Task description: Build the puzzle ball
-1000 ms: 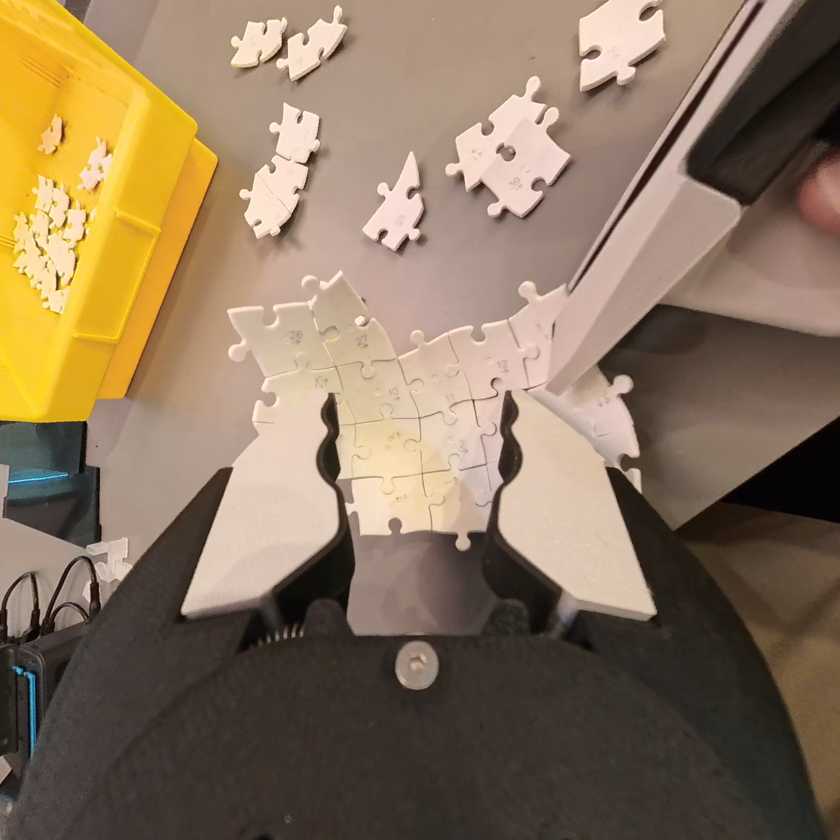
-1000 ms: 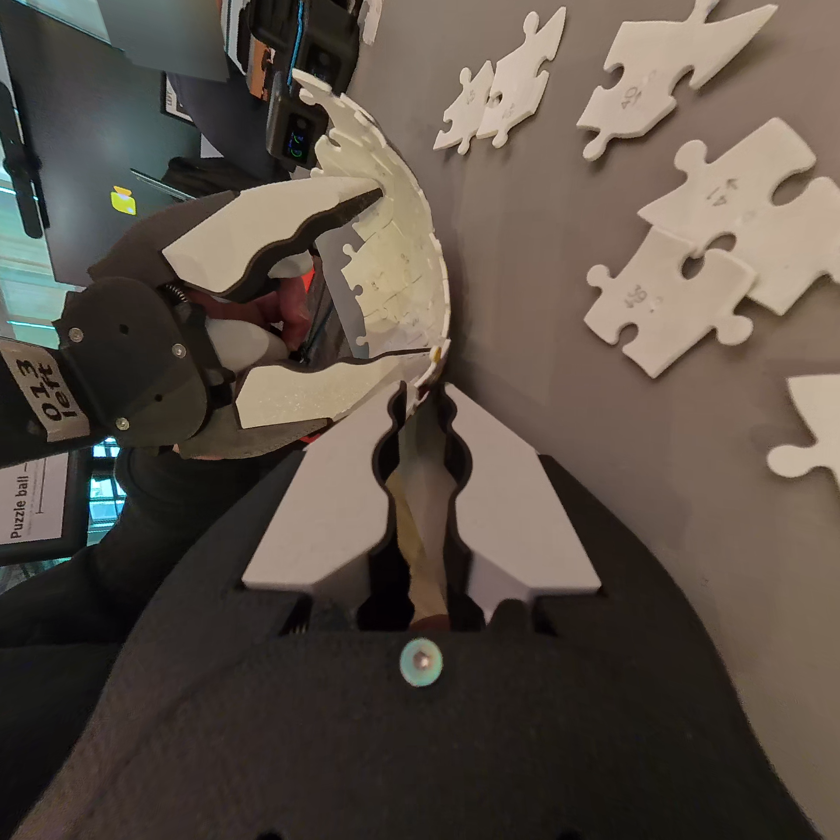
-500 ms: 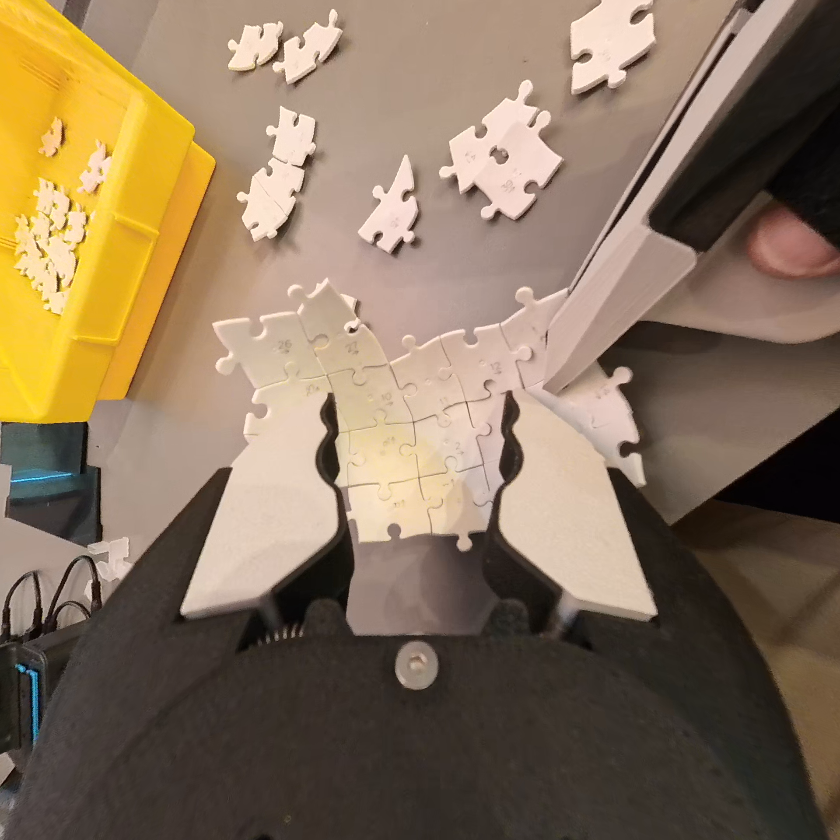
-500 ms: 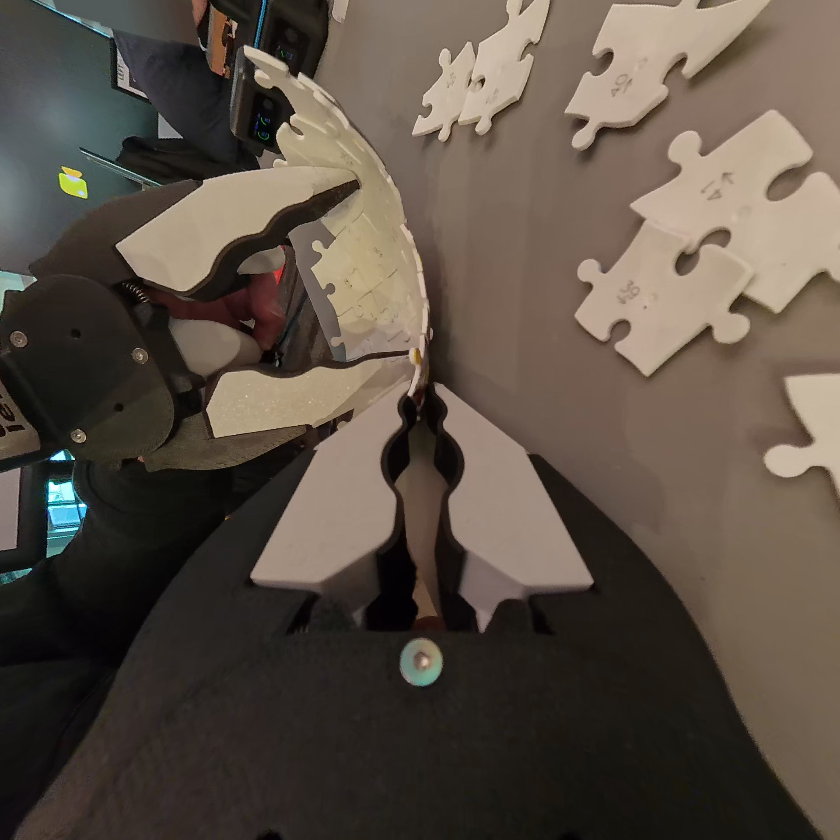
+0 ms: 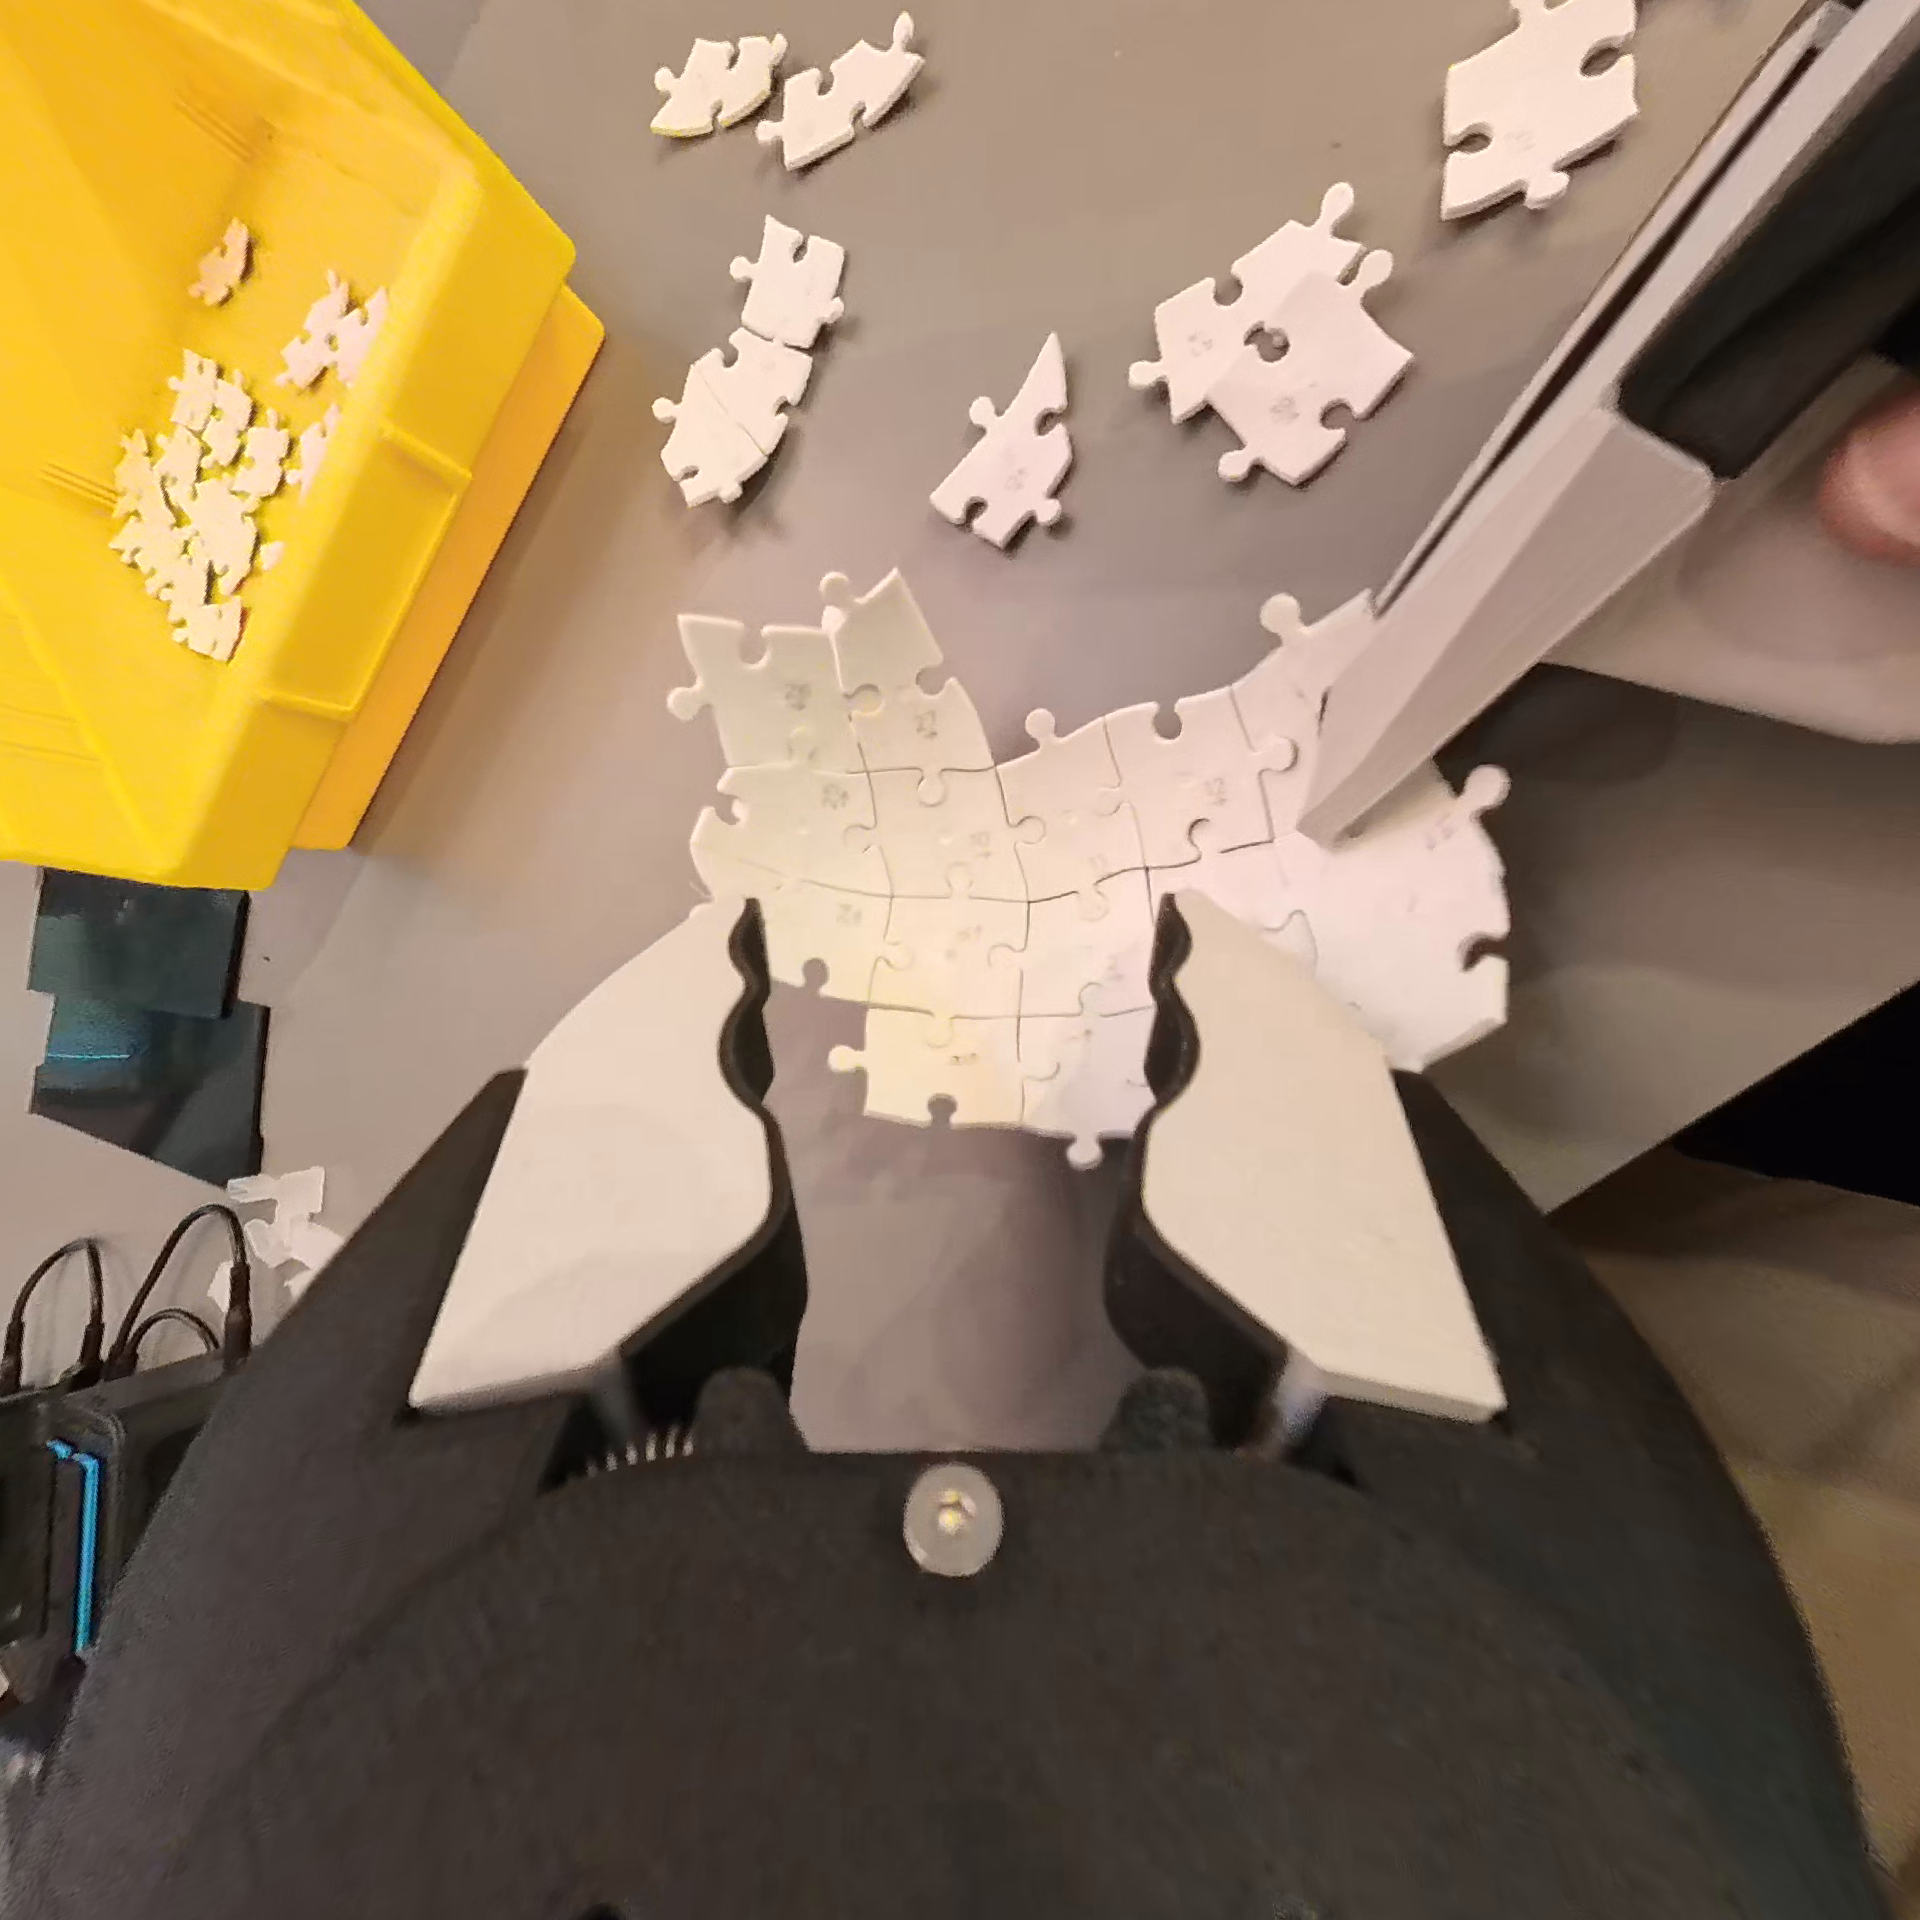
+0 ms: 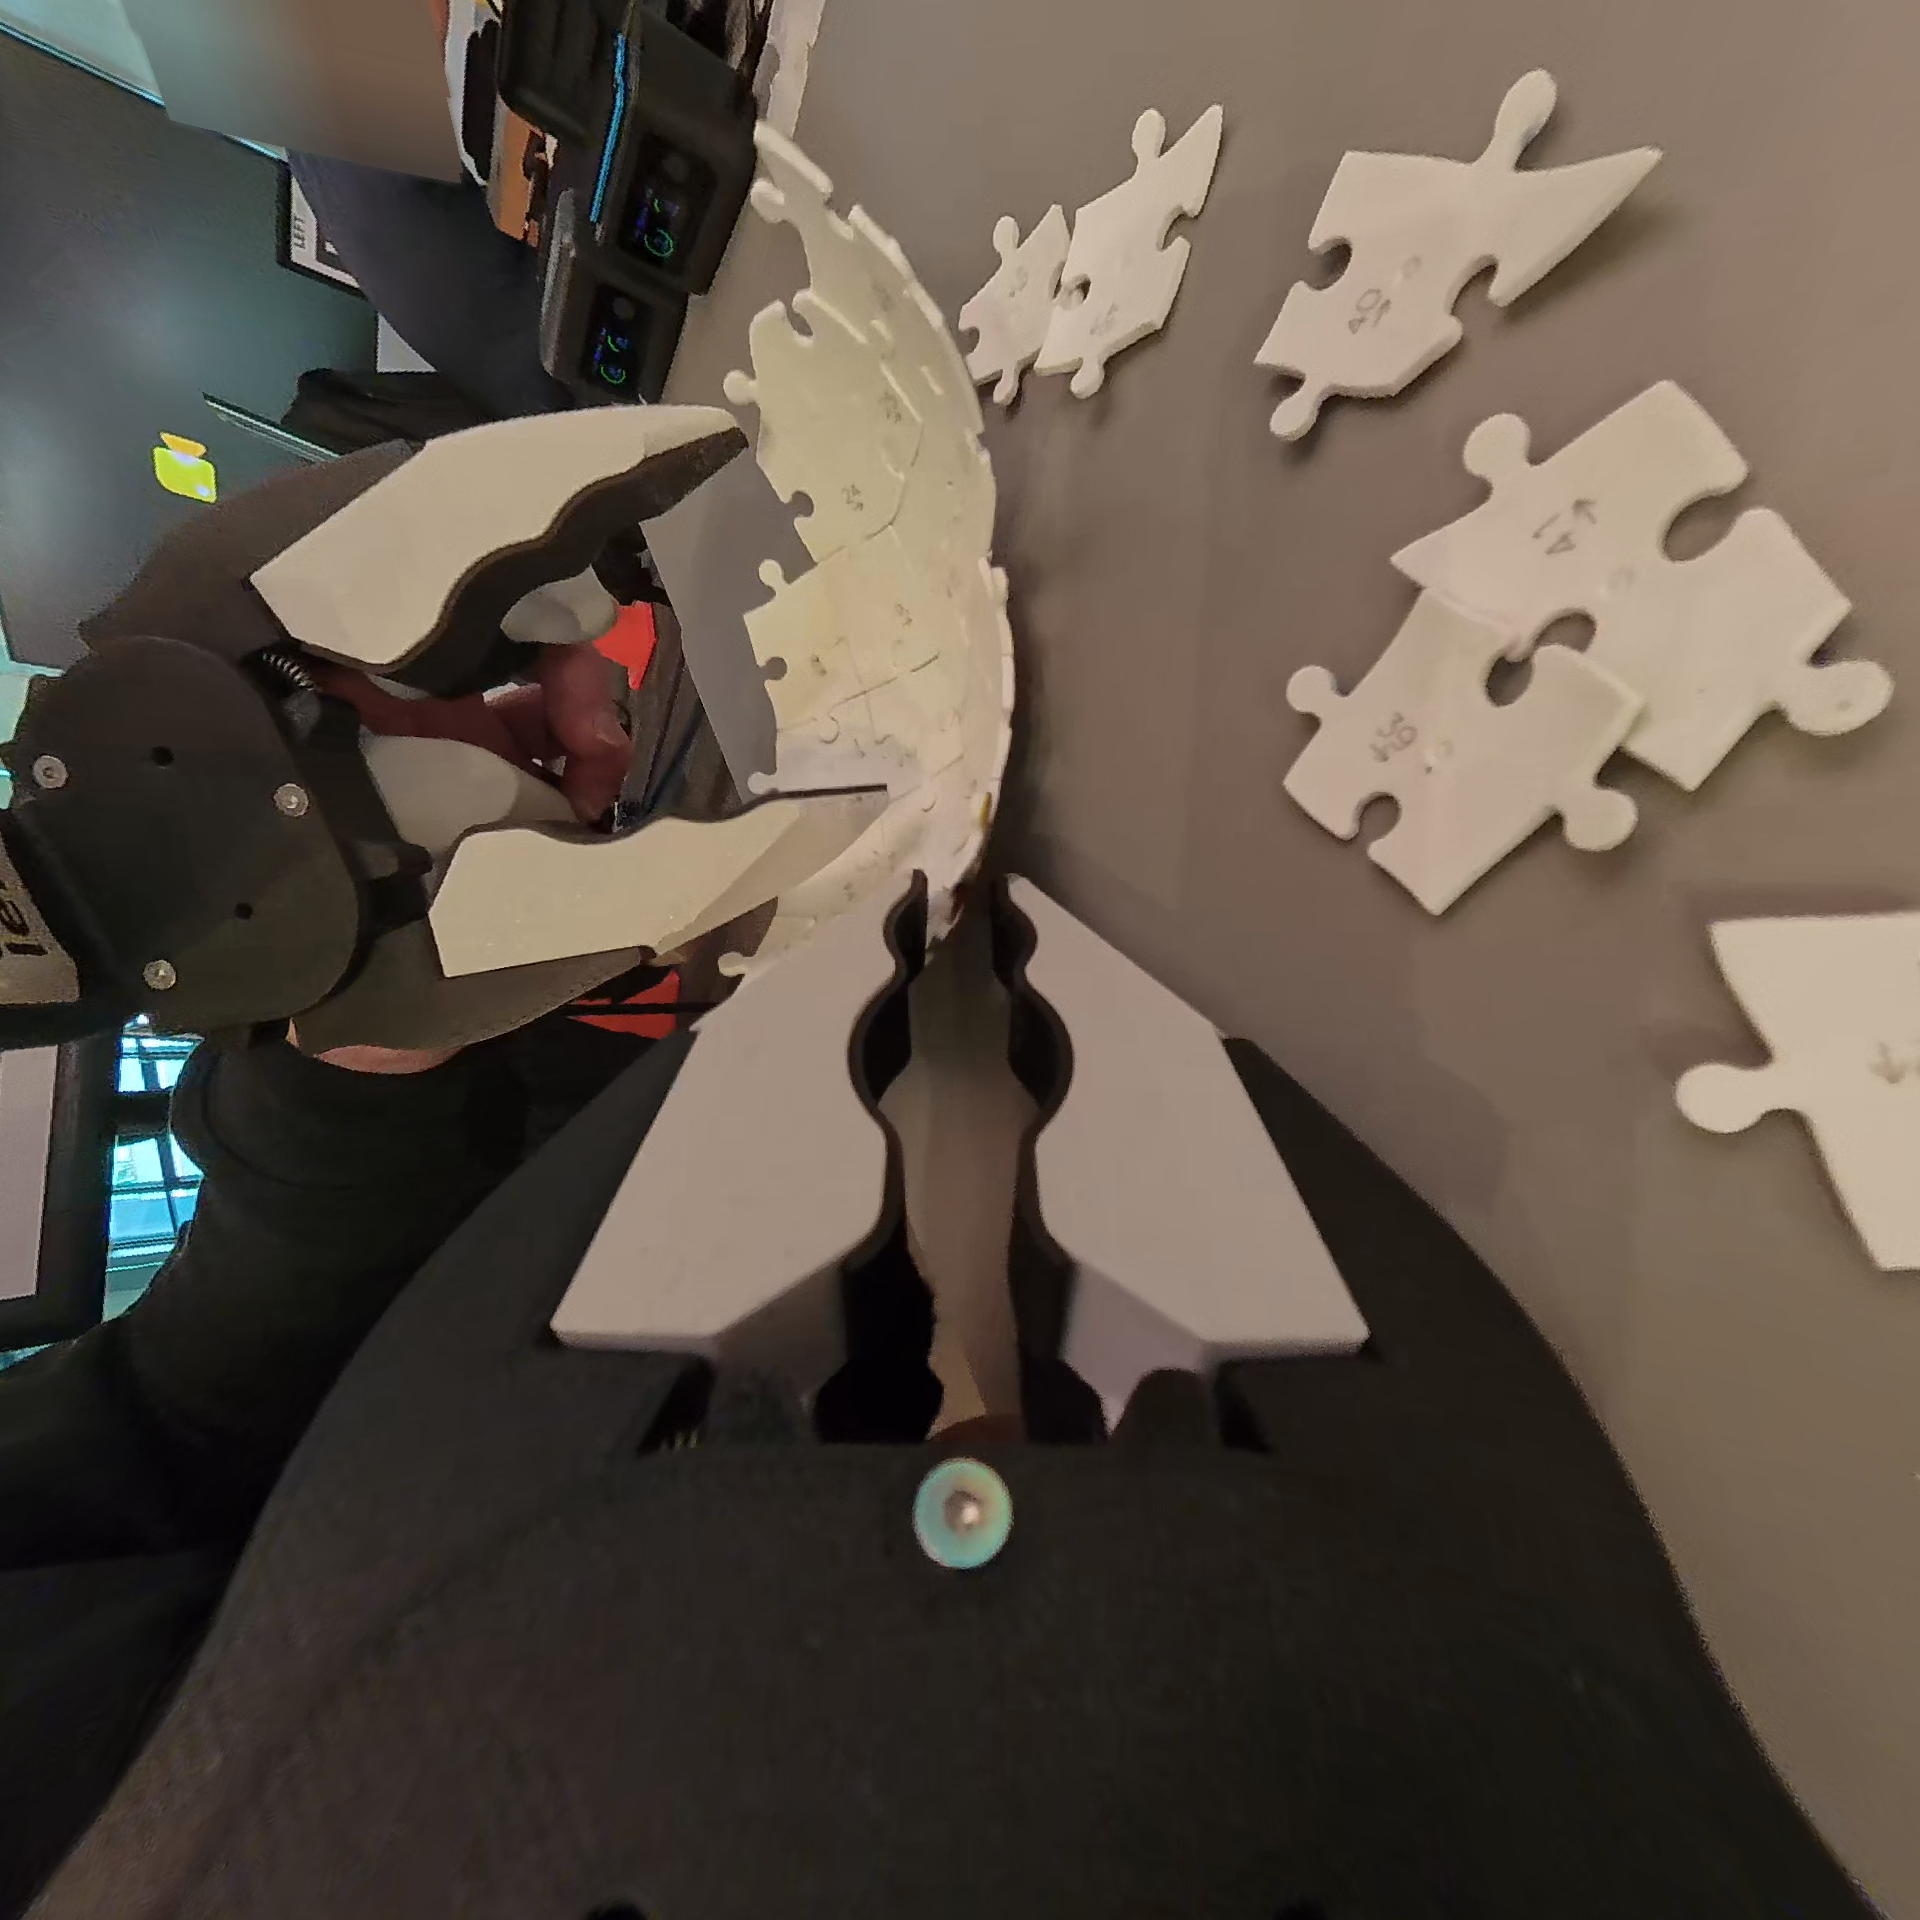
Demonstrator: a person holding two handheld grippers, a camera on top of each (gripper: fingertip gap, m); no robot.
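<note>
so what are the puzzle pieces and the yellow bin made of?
Puzzle pieces: probably rigid white plastic, matte; the joined shell keeps its curve and edges show thickness. Yellow bin: likely moulded plastic, slight sheen, with ribs and a formed lip.

A grey surface (image 5: 1122, 208) carries scattered white loose puzzle pieces (image 5: 1003, 457). A yellow bin (image 5: 208, 644) sits at its edge, beside the curved assembled section (image 5: 966, 831).

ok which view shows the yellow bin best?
Left wrist view: the yellow bin sits at upper left, open, with small white pieces inside. The right wrist view doesn't show it at all.
</note>
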